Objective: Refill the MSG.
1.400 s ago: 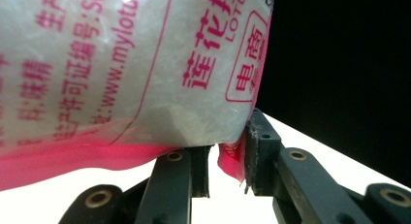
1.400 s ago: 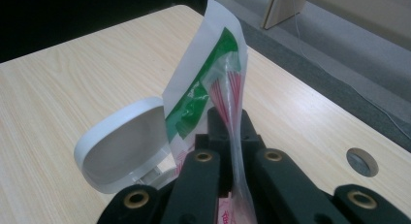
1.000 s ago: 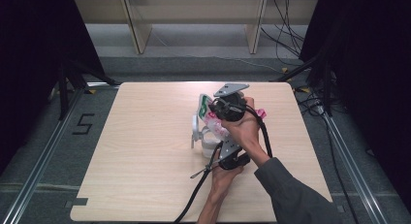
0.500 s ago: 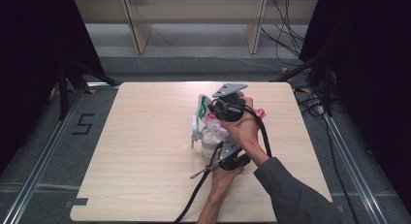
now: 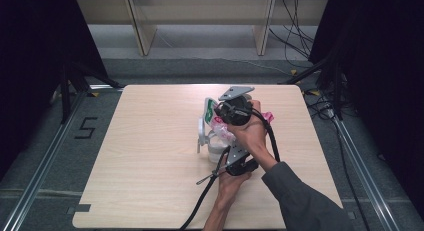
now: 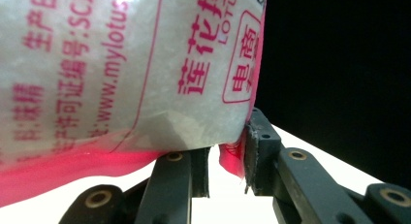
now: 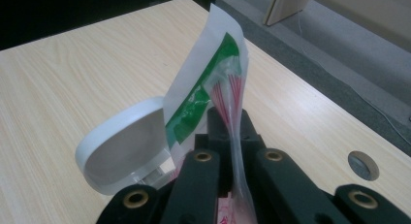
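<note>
A: Two grippers are seen in the high view, close together over the right half of the wooden counter (image 5: pixel 150 156). The right gripper (image 5: pixel 227 110) is held farther from the person, the left gripper (image 5: pixel 231 158) nearer, each in a hand with a black cable (image 5: pixel 200 203) trailing off the near edge.

B: And what is being handled there?

A: A plastic bag (image 5: pixel 220 127) with pink print is held up between the two grippers, above a white container (image 5: pixel 212 148) whose lid (image 5: pixel 201 133) stands open at its left side. The container is placed just right of the counter's middle.

B: What is shown in the left gripper view?

A: The bag (image 6: pixel 126 73) is seen very close, white with pink lettering and a pink sealed edge. That pink edge is caught between the jaws of the left gripper (image 6: pixel 227 161), which are set narrow around it, though a gap remains beside the film.

B: And the right gripper view?

A: The right gripper (image 7: pixel 231 136) is closed tight on the bag's top (image 7: pixel 228 83), where clear film with red stripes and a green and white panel is pinched upright. The open lid (image 7: pixel 123 153) is seen just left of the jaws, and the counter (image 7: pixel 72 73) lies beyond, with a round hole (image 7: pixel 363 166) near its far right edge.
</note>
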